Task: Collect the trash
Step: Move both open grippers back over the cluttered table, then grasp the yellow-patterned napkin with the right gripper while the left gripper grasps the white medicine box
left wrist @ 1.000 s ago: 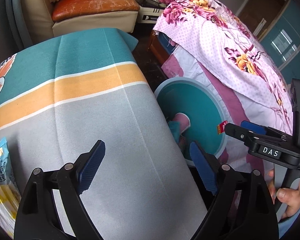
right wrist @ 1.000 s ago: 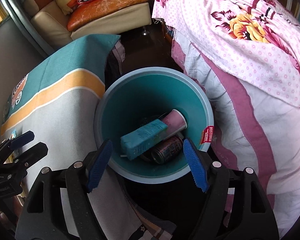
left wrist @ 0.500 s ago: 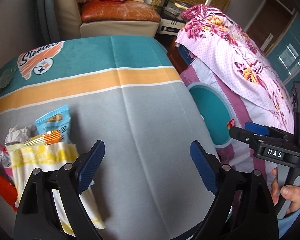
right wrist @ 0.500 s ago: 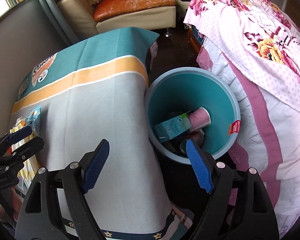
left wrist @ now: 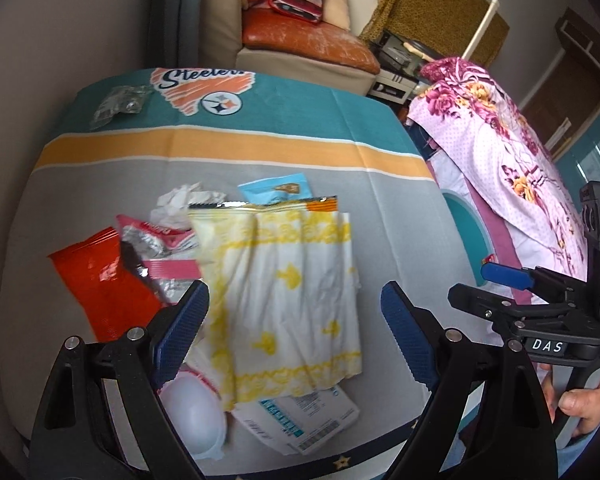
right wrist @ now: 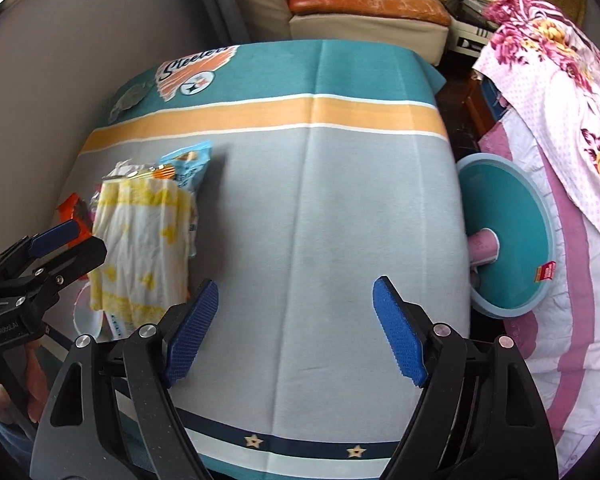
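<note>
A pile of trash lies on the striped tablecloth [left wrist: 400, 220]: a yellow-and-white wrapper [left wrist: 288, 276], a red cup [left wrist: 96, 284] on its side, a pink-and-silver wrapper [left wrist: 160, 240], a crumpled tissue [left wrist: 180, 200], a light blue packet [left wrist: 278, 190], a white lid [left wrist: 194, 412] and a printed white pack [left wrist: 300, 416]. My left gripper [left wrist: 294, 300] hangs open above the yellow wrapper, touching nothing. My right gripper [right wrist: 296, 332] is open over bare grey cloth [right wrist: 340, 220], right of the pile [right wrist: 140, 240]. The teal bin [right wrist: 516, 220] stands off the table's right edge, a pink cup [right wrist: 482, 244] inside.
A clear plastic scrap [left wrist: 118, 102] lies at the table's far left corner. A bed with a floral cover [right wrist: 560, 120] runs along the right, behind the bin. A sofa [left wrist: 300, 40] stands beyond the table. A grey wall [right wrist: 60, 60] borders the left side.
Both grippers have swung left, away from the bin and over the table. The trash pile has come under the left gripper; the bin has slid to the right edge of both views.
</note>
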Demonstrator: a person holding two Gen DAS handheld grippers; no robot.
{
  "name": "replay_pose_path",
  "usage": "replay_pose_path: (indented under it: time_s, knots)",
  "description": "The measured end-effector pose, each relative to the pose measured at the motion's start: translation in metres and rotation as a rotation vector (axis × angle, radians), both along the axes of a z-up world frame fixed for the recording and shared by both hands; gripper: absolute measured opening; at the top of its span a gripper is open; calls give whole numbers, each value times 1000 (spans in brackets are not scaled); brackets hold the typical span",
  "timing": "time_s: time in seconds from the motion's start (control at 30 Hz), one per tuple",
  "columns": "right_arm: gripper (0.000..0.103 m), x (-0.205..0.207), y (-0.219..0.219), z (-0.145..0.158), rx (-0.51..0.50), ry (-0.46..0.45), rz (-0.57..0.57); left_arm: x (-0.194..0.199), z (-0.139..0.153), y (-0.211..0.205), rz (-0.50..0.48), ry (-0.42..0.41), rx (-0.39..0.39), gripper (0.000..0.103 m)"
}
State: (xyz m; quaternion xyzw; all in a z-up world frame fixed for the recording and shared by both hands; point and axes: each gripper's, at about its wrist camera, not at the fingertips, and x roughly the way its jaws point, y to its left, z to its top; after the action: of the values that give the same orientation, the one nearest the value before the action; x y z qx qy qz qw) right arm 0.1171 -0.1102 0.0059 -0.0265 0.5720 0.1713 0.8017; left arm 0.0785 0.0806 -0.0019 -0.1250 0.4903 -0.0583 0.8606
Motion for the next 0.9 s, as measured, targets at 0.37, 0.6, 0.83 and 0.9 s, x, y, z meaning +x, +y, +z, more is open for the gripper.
replay_pose_path:
  time_s: [0.37, 0.6, 0.83, 0.9]
  knots:
    - [76, -27, 77, -16, -19, 68, 133, -51, -30, 68, 81, 74, 18, 88]
    - [76, -17, 117, -27, -11, 69, 168, -62, -51, 86, 120, 114, 5, 88]
    - [72, -7, 124, -42, -8, 72, 152, -62, -65, 85, 110, 147, 11, 88]
    - [63, -5, 123, -44, -13, 63, 149, -61, -69, 85, 109, 157, 9, 88]
